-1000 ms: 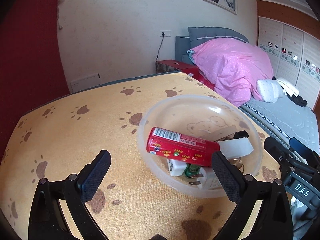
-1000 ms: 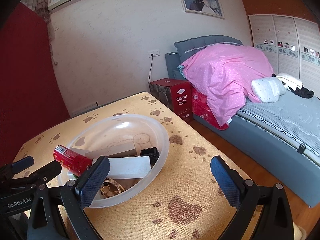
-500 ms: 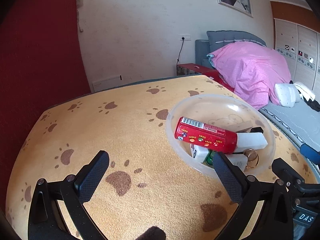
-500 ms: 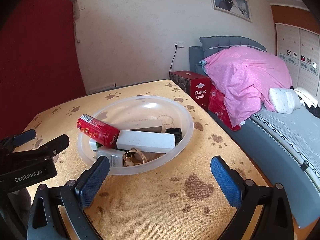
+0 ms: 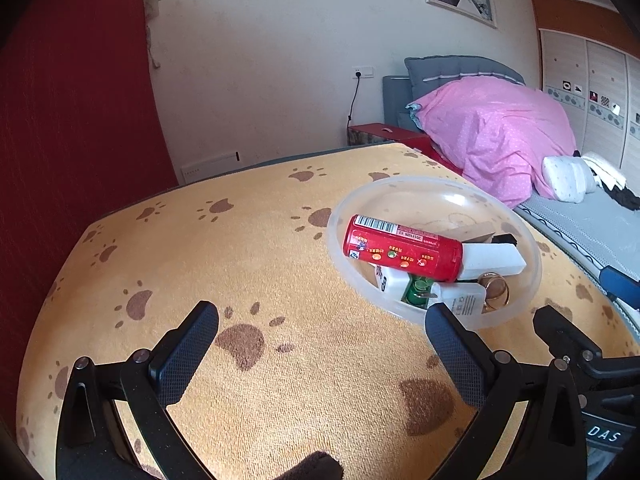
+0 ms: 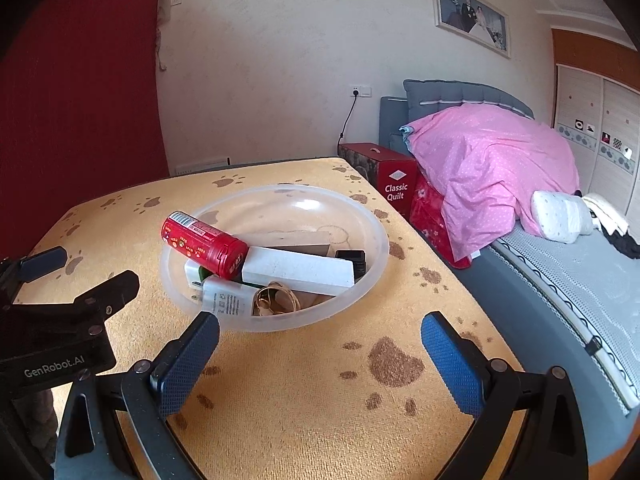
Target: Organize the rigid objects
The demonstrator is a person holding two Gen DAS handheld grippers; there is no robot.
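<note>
A clear plastic bowl (image 5: 520,236) (image 6: 372,224) stands on the paw-print table cloth. In it lie a red tube (image 5: 402,248) (image 6: 204,244), a white bar (image 6: 298,270), a white charger (image 6: 226,300), a gold ring (image 6: 276,300), a black block (image 6: 352,258) and a grey box (image 6: 292,242). My left gripper (image 5: 320,344) is open and empty, above the cloth, near left of the bowl. My right gripper (image 6: 320,354) is open and empty, just in front of the bowl. The left gripper also shows at the left of the right wrist view (image 6: 76,280).
The table cloth (image 5: 240,264) ends at a far edge by the white wall. A red quilt box (image 6: 394,184) and a bed with a pink duvet (image 6: 492,160) stand to the right. A red curtain (image 6: 76,100) hangs at left.
Both grippers have pulled back from the bowl and swung left, so the bowl sits farther off. Both stay open. The objects in the bowl have not moved.
</note>
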